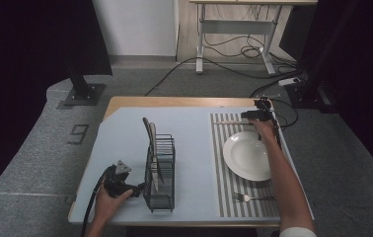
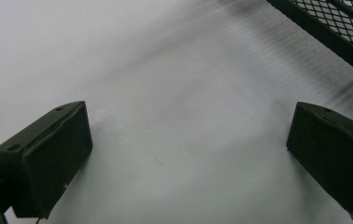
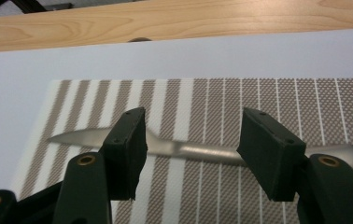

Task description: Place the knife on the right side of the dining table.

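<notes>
Right claw [image 3: 191, 154] over far end of striped placemat [image 3: 258, 98], jaws apart, straddling a butter knife [image 3: 188, 150] lying flat on the mat; pads not pressing it. Knife beyond the white plate [image 1: 247, 156], toward the far tabletop [image 1: 125, 133] edge. Fork [image 1: 246, 198] on the mat's near end, on the plate's near side. Left claw [image 2: 188, 154] resting wide apart, nothing between, just left of wire cutlery rack [image 1: 160, 173], well left of plate.
</notes>
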`<state>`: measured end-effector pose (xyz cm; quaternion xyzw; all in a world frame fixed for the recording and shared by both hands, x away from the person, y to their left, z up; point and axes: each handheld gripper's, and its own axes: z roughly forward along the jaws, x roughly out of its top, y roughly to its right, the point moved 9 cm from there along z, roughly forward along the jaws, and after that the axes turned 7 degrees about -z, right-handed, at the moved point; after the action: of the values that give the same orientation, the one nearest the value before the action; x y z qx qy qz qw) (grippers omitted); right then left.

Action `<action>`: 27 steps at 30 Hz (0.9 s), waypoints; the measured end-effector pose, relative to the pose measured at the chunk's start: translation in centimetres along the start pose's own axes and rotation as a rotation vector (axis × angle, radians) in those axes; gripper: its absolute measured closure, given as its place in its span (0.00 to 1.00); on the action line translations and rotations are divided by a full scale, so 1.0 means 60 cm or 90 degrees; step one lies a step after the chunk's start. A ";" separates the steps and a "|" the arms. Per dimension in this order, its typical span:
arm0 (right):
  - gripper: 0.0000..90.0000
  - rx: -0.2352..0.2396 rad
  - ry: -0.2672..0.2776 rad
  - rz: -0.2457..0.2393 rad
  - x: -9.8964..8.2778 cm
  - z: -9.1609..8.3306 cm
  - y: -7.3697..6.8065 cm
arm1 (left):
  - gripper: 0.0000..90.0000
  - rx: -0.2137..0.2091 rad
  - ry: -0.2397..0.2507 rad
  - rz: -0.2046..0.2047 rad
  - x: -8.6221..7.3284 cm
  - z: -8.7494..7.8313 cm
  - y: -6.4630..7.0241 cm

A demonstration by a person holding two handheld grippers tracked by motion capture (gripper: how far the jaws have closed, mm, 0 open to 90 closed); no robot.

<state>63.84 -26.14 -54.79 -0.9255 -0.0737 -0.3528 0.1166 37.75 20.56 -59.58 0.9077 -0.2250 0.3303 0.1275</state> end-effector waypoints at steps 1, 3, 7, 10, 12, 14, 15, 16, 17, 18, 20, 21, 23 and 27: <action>0.46 0.010 0.012 -0.005 -0.006 -0.017 -0.010 | 0.00 0.000 0.000 0.000 0.000 0.000 0.000; 0.46 0.013 0.017 -0.008 -0.008 -0.022 -0.014 | 0.00 0.000 0.000 0.000 0.000 0.000 0.000; 0.46 0.036 0.038 -0.021 -0.025 -0.055 -0.040 | 0.00 0.000 0.000 0.000 0.000 0.000 0.000; 0.46 0.055 0.055 -0.029 -0.037 -0.080 -0.062 | 0.00 0.000 0.000 0.000 0.000 0.000 0.000; 0.45 0.067 0.065 -0.038 -0.047 -0.097 -0.078 | 0.00 0.000 0.000 0.000 0.000 0.000 0.000; 0.45 0.078 0.074 -0.047 -0.057 -0.111 -0.094 | 0.00 0.000 0.000 0.000 0.000 0.000 0.000; 0.45 0.087 0.081 -0.053 -0.063 -0.121 -0.105 | 0.00 0.000 0.000 0.000 0.000 0.000 0.000; 0.45 0.095 0.087 -0.061 -0.069 -0.129 -0.116 | 0.00 0.000 0.000 0.000 0.000 0.000 0.000; 0.45 0.107 0.098 -0.076 -0.079 -0.141 -0.133 | 0.00 0.000 0.000 -0.001 0.000 0.000 0.000; 0.45 0.107 0.098 -0.076 -0.079 -0.141 -0.133 | 0.00 0.000 0.000 -0.001 0.000 0.000 0.000; 0.45 0.128 0.111 -0.090 -0.093 -0.156 -0.157 | 0.00 0.000 0.000 -0.001 0.000 0.000 0.000; 0.45 0.136 0.114 -0.094 -0.098 -0.160 -0.165 | 0.00 0.000 0.000 -0.001 0.000 0.000 0.000; 0.45 0.154 0.122 -0.113 -0.114 -0.171 -0.190 | 0.00 0.000 -0.001 0.000 0.000 0.000 0.000; 0.44 0.180 0.128 -0.140 -0.142 -0.185 -0.227 | 0.00 0.000 0.001 -0.002 0.000 0.000 0.000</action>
<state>47.50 -16.48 -50.19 -0.8465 -0.2110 -0.4401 0.2130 37.74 20.53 -59.57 0.9079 -0.2238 0.3306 0.1281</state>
